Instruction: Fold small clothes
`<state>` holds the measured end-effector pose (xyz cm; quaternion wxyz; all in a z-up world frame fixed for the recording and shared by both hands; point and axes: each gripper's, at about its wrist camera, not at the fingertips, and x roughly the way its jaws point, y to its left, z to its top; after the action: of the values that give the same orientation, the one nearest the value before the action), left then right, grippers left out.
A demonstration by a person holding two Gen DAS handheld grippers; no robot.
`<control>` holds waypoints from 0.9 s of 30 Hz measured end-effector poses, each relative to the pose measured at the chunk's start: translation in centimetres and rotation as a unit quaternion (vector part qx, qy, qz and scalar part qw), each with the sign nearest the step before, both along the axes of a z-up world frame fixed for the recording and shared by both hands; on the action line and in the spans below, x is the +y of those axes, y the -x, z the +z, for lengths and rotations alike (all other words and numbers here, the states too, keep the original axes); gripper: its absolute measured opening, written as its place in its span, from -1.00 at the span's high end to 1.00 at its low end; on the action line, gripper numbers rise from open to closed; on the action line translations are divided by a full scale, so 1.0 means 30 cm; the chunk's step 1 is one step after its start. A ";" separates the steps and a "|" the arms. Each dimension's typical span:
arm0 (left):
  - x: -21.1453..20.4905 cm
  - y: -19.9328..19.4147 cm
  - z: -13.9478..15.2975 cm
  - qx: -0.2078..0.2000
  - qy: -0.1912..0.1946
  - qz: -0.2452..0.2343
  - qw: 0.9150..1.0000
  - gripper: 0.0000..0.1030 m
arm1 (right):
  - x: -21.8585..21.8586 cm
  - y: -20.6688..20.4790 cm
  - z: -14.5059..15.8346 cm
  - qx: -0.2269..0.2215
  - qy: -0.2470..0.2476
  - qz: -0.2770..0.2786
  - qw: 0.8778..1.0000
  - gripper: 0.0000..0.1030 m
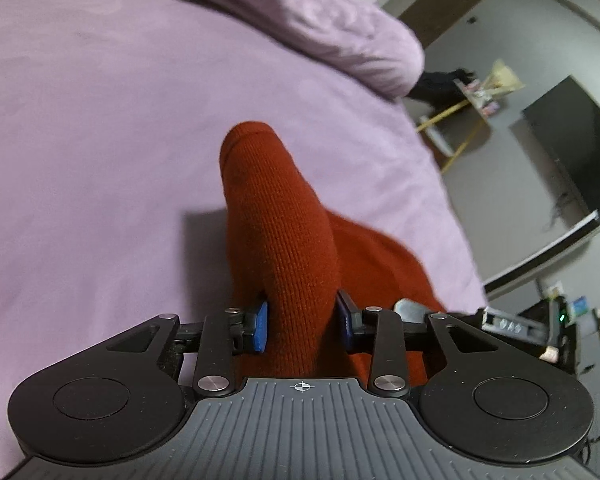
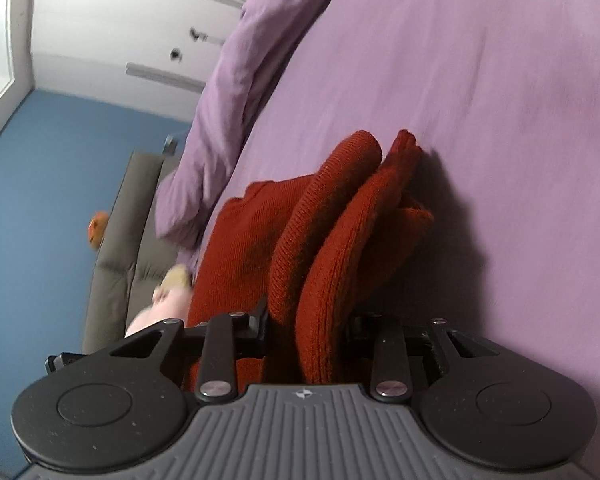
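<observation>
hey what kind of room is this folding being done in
Most likely a bedroom: the red knit garment lies on a bed with a lilac sheet and bunched duvet, and white wardrobe doors stand beyond.

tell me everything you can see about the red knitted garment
The red knitted garment is rust red with a fine ribbed knit that looks like wool or acrylic. It is bunched in thick folds, not flat. The left gripper pinches one rounded fold between its blue pads; the right gripper clamps several stacked folds. The rest drapes on the lilac bedsheet, a flatter part spreading near the rumpled duvet. Which garment it is cannot be told.
</observation>
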<state>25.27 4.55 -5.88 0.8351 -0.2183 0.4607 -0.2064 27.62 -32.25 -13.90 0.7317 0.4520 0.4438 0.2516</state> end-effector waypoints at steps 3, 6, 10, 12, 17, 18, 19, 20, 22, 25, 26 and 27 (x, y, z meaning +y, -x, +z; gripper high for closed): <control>0.067 0.103 -0.033 0.026 -0.043 0.028 0.998 0.20 | 0.069 0.080 -0.009 0.005 0.037 0.019 0.999 0.33; 0.097 0.164 -0.031 0.001 -0.094 0.043 0.995 0.20 | 0.065 0.139 0.010 0.008 0.103 -0.019 0.994 0.01; 0.094 0.171 0.008 -0.031 -0.113 0.076 0.990 0.07 | 0.057 0.205 0.130 -0.042 0.264 -0.124 0.956 -0.03; 0.059 0.139 0.009 -0.038 -0.135 0.089 0.986 0.06 | 0.112 0.203 0.188 -0.085 0.295 -0.125 0.943 0.10; -0.059 0.024 -0.031 -0.046 -0.179 0.120 0.975 0.00 | 0.379 0.073 0.182 -0.129 0.338 -0.019 0.932 0.61; -0.085 -0.007 -0.045 -0.050 -0.193 0.127 0.972 -0.05 | 0.408 0.040 0.161 -0.131 0.358 -0.017 0.924 0.61; -0.107 -0.039 -0.064 -0.048 -0.211 0.136 0.967 -0.05 | 0.439 0.010 0.137 -0.127 0.378 -0.019 0.917 0.61; -0.124 -0.068 -0.080 -0.047 -0.222 0.135 0.965 -0.06 | 0.462 -0.023 0.112 -0.118 0.387 -0.017 0.914 0.61; -0.159 -0.118 -0.114 -0.048 -0.251 0.127 0.958 -0.13 | 0.457 -0.065 0.062 -0.101 0.394 -0.036 0.913 0.71; -0.207 -0.189 -0.158 -0.047 -0.285 0.109 0.951 -0.26 | 0.443 -0.088 0.028 -0.096 0.416 -0.059 0.902 0.74; -0.216 -0.201 -0.169 -0.046 -0.289 0.107 0.950 -0.30 | 0.417 -0.099 0.012 -0.091 0.397 -0.062 0.911 0.74; -0.227 -0.215 -0.179 -0.047 -0.294 0.105 0.949 -0.39 | 0.401 -0.108 0.001 -0.090 0.387 -0.065 0.916 0.74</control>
<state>31.71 -2.26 -11.24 0.8998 -0.0006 0.4359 0.0171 30.87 -20.21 -13.86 0.9009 0.1373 0.4084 0.0513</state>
